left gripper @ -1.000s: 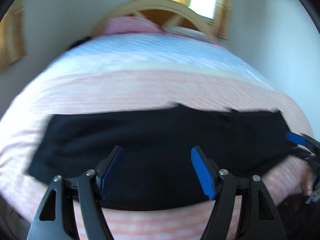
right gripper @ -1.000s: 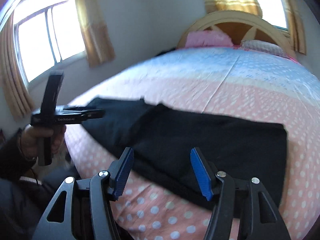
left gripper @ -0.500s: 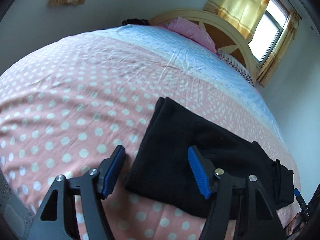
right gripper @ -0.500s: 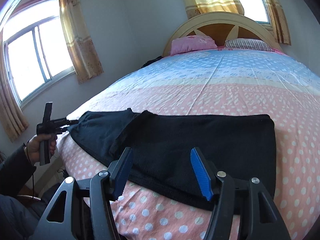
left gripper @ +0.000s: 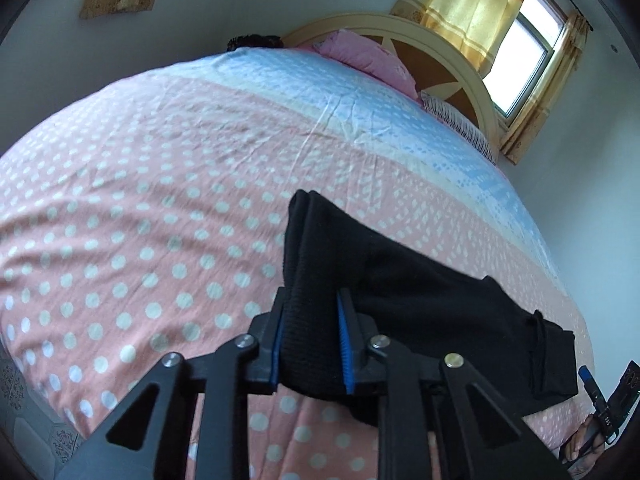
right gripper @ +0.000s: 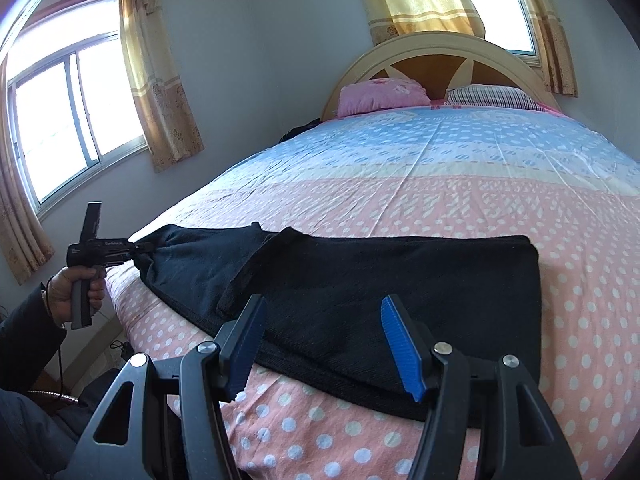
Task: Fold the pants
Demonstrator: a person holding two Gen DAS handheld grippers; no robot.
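So the black pants point(right gripper: 360, 292) are laid out flat across the near end of the bed point(right gripper: 460, 168), running from about 9 o'clock to 3 o'clock in the right wrist view, on the pink polka-dot part of the sheet. They look folded lengthwise already, with one layer edge showing as a diagonal ridge near the middle.

The left gripper point(left gripper: 310, 336) is clamped down on one end of the pants. In its own camera the two blue pads are pressed together with a thick bunch of black fabric squeezed between them, and the cloth trails off toward 4 o'clock. From the right wrist view you can see that same gripper out at 9 o'clock point(right gripper: 138, 249), held by a hand point(right gripper: 76, 284) in a dark sleeve, biting the pant end right at the bed's edge, with the fabric there bunched up a bit.

The right gripper point(right gripper: 324, 344) is spread wide, nothing between its fingers. It sits over the near edge of the pants at 6 o'clock; can't tell if it's actually touching the cloth.

Farther back at 12 o'clock there's a pink pillow point(right gripper: 382, 96) and a striped pillow point(right gripper: 492, 98) against the wooden headboard point(right gripper: 436, 54), plus yellow curtains point(right gripper: 156, 80) by the windows.
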